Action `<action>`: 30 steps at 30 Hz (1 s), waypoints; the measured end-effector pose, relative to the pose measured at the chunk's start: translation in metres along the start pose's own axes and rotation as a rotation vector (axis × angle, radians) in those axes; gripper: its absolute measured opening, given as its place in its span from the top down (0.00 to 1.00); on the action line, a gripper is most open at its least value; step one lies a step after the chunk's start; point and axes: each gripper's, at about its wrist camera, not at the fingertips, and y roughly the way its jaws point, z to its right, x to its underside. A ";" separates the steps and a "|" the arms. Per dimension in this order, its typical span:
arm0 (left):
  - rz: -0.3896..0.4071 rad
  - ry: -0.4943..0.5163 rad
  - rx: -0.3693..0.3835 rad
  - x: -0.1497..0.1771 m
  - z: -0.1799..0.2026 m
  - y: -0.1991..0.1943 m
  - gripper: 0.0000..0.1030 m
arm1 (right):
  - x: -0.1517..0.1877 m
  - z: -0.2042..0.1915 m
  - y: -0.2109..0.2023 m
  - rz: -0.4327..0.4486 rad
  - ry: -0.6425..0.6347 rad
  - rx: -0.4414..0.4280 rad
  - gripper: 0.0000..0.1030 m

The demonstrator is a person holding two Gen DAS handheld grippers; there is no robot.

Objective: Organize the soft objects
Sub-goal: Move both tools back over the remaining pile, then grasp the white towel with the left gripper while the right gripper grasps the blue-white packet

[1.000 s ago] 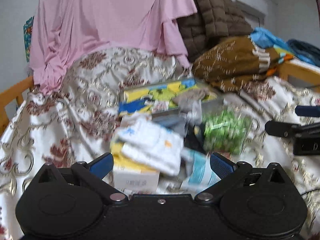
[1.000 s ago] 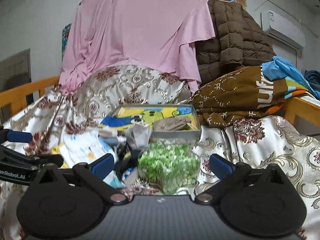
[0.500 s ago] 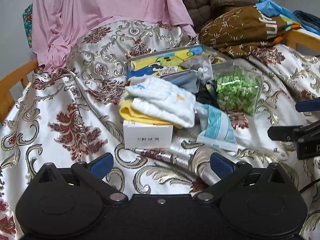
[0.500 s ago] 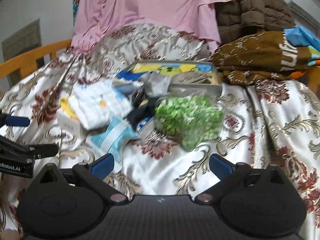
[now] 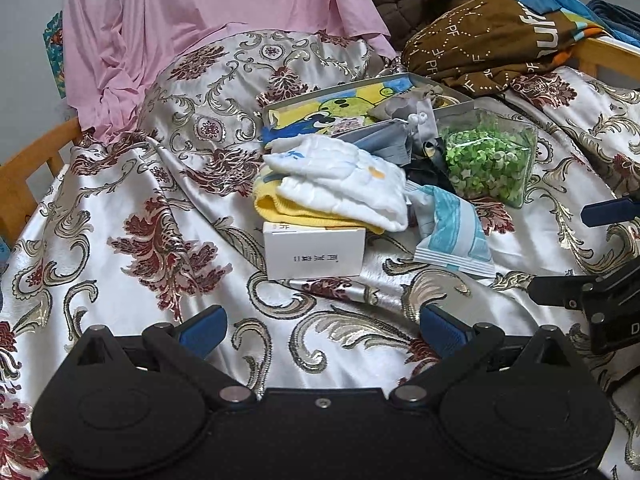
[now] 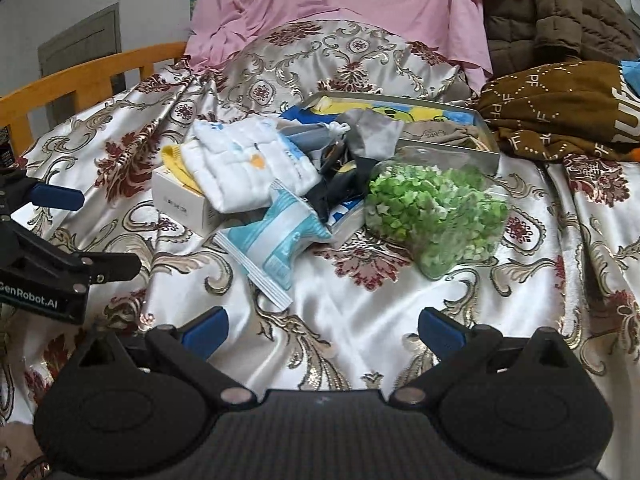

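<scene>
You've pulled both grippers back from the pile; left gripper and right gripper hover, jaws apart, empty, nothing sorted yet.

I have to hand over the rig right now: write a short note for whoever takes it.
Left gripper: open, empty, hovering over the bedspread. Right gripper: same.
Pile ahead: white quilted cloth on a yellow cloth atop a white box; blue-white pouch; bag of green pieces; grey cloths by the metal tin.
Done: nothing picked up that I can see.
Left: sort the whole pile.
</scene>
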 end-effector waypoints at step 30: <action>0.116 -0.008 0.049 -0.095 -0.040 0.063 0.01 | -0.026 -0.006 0.053 0.063 0.100 -0.095 0.05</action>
